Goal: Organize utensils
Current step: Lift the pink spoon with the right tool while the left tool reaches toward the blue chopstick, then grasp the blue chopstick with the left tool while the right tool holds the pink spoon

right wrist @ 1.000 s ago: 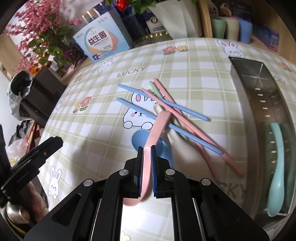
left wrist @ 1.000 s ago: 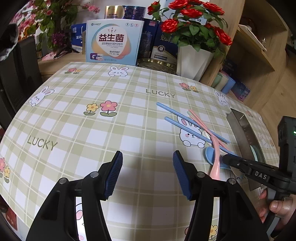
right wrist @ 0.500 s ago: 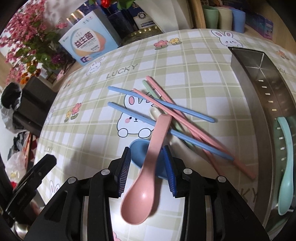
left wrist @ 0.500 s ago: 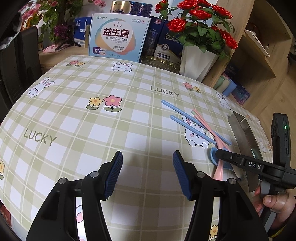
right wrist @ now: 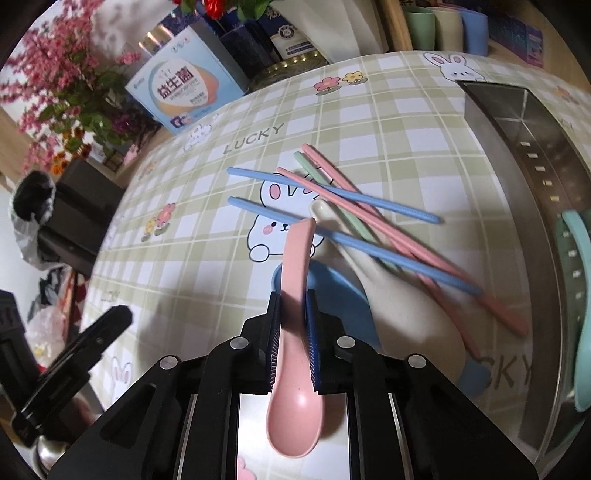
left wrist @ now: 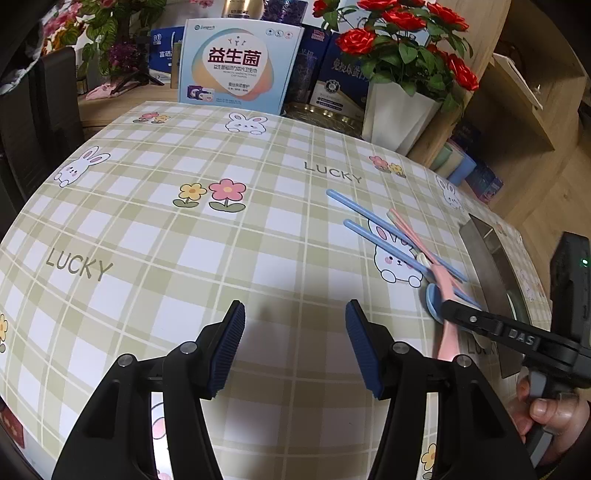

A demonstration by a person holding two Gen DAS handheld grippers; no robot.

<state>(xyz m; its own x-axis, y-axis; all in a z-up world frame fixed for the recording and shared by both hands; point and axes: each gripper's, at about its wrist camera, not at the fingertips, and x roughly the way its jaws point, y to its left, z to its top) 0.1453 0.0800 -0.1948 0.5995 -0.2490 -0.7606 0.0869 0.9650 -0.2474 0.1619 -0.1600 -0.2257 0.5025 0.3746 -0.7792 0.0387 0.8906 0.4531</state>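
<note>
My right gripper point(right wrist: 291, 332) is shut on the pink spoon point(right wrist: 295, 417), its pads on the handle and the bowl toward the camera. Under it lie a blue spoon point(right wrist: 332, 291), a cream spoon point(right wrist: 406, 306), blue chopsticks point(right wrist: 332, 192), pink chopsticks point(right wrist: 424, 251) and a green chopstick point(right wrist: 332, 195). A metal tray point(right wrist: 535, 158) at the right holds a teal spoon point(right wrist: 581, 295). My left gripper point(left wrist: 295, 347) is open and empty above the checked tablecloth, left of the pile point(left wrist: 406, 240). The right gripper point(left wrist: 480, 325) shows at its right.
A white vase of red roses point(left wrist: 399, 110), a blue-white box point(left wrist: 236, 62) and dark boxes stand at the table's back edge. Cups point(right wrist: 443, 26) sit on a shelf beyond. A dark chair point(left wrist: 37, 122) stands at the left.
My right gripper opened half a second ago and has closed again on the pink spoon's handle. The left gripper stayed open and drifted slightly back.
</note>
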